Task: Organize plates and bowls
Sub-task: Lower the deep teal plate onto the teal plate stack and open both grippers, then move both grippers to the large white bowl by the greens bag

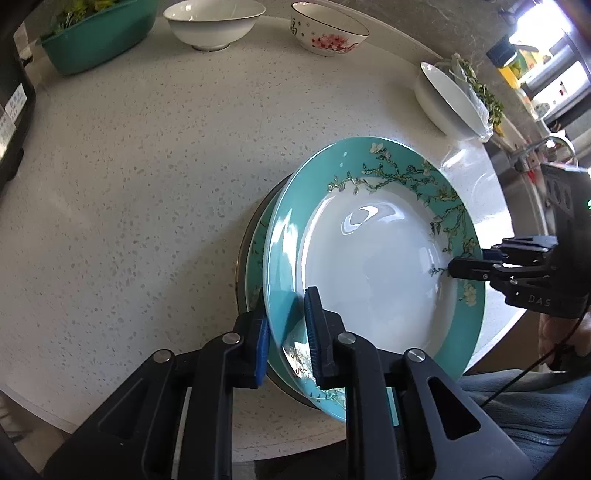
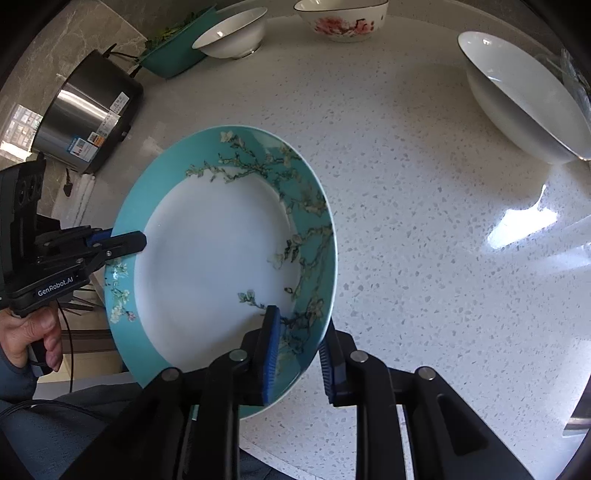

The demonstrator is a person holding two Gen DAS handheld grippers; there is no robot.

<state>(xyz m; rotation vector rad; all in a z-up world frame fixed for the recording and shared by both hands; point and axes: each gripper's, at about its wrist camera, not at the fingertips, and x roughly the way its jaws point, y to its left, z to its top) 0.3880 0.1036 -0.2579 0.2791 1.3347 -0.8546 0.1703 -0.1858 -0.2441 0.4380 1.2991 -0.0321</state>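
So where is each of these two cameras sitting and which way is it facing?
Left wrist: on the left gripper, facing down at the teal plate on the counter; the right gripper shows.
Right wrist: on the right gripper, facing down at the plate; the left gripper and hand show.
Shared: the plate, three bowls.

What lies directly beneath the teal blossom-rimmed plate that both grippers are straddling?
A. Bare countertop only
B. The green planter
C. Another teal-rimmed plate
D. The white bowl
C: in the left wrist view, the rim of a second teal plate peeks out under the left edge of the top plate, while the white bowl and green planter sit far back on the counter.
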